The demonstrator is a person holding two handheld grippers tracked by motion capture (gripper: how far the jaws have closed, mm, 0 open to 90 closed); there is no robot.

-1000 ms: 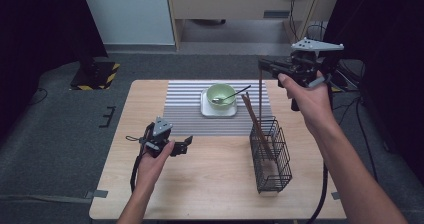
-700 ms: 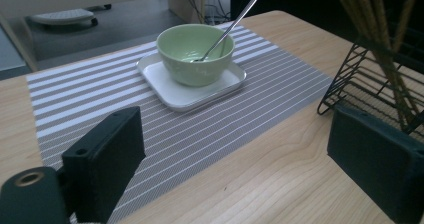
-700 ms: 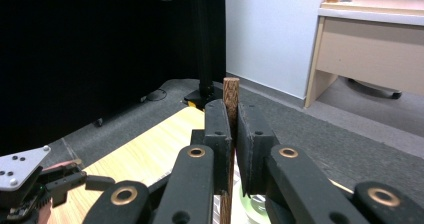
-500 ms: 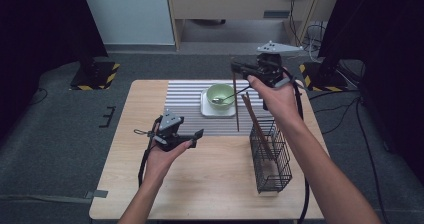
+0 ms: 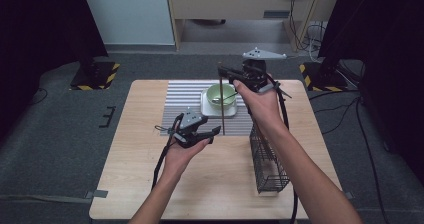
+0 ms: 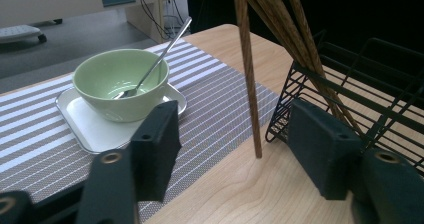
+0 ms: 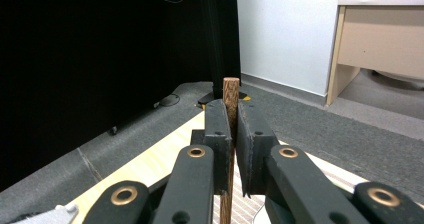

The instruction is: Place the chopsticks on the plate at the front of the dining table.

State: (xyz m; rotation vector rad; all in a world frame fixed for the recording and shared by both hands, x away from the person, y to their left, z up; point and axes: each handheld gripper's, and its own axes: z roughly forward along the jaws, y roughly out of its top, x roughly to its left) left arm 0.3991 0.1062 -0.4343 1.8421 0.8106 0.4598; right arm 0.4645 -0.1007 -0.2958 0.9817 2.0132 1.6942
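Chopstick (image 5: 222, 101) hangs upright, pinched near its top end between the pressed-together jaws of the right gripper (image 5: 226, 73); its lower tip is just over the bare table (image 5: 150, 184) at the mat's (image 5: 185, 96) front edge, beside the bowl (image 5: 220, 95). A second ago the right hand held it out past the table's right edge, above the rack (image 5: 267, 164); now it has come in and lower, over the bowl's side. In the right gripper view the stick's top pokes up between the pads (image 7: 219, 134).

Left gripper (image 5: 200, 134) has slid right toward the stick. Its jaws have just been closing from wide to about half, with nothing between them yet; in the left gripper view the stick (image 6: 248, 74) stands ahead of the gap, not in it.

More chopsticks (image 6: 300, 49) lean in the rack (image 6: 350, 99). A spoon (image 6: 155, 64) rests in the bowl (image 6: 117, 84), which sits on a tray (image 6: 85, 124).

Looks like a handover or two-handed placing is being set up: one stick is out of the rack, and the left is lining up to take its lower end.
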